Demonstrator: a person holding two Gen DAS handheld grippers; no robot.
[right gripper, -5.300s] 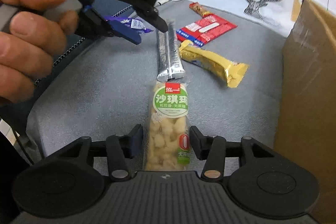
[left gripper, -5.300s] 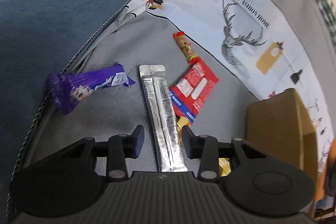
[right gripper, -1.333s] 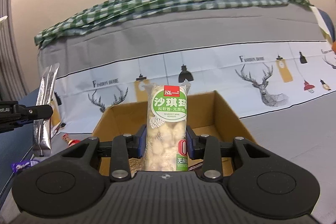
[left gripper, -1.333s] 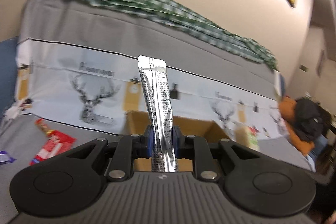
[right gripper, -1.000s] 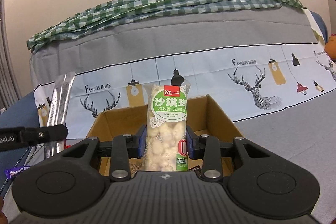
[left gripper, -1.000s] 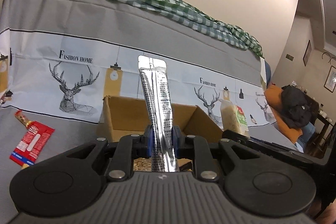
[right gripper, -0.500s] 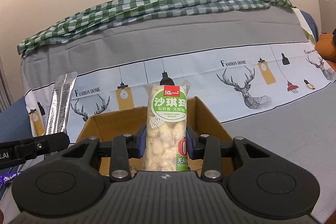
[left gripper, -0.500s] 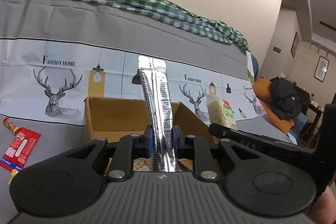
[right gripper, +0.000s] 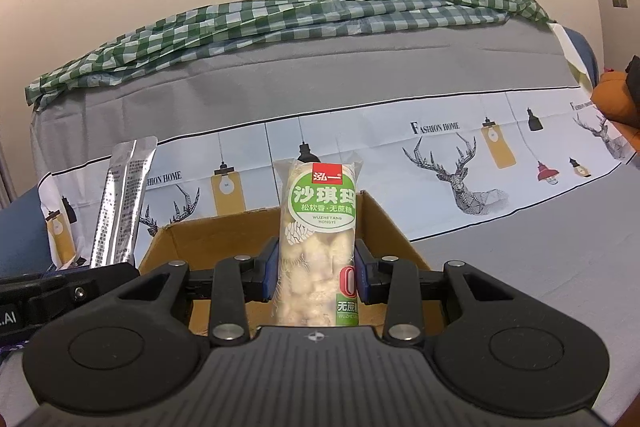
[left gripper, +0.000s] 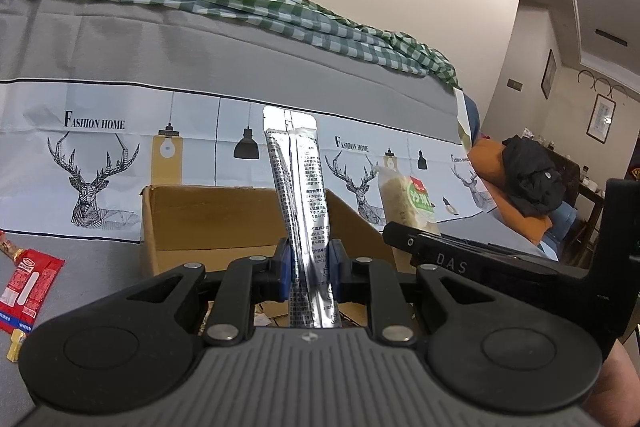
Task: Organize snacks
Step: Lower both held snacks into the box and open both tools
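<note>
A grey sofa (left gripper: 100,259) with a deer-print cover (left gripper: 92,155) and checked cloth (right gripper: 280,23) carries an open box (right gripper: 384,223). Left tongs (left gripper: 308,263) clamp a silver sachet (left gripper: 298,179) upright before the box; right tongs (right gripper: 316,267) clamp a green-labelled snack (right gripper: 320,227) likewise. A red packet (left gripper: 28,283) lies left of the box.

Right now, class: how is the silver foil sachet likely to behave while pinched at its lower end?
The silver foil sachet stands nearly straight above the left gripper, so it is probably fairly stiff. It looks thin and flat, so likely light. Its glossy foil may slip if the grip loosens over the cardboard box.
</note>
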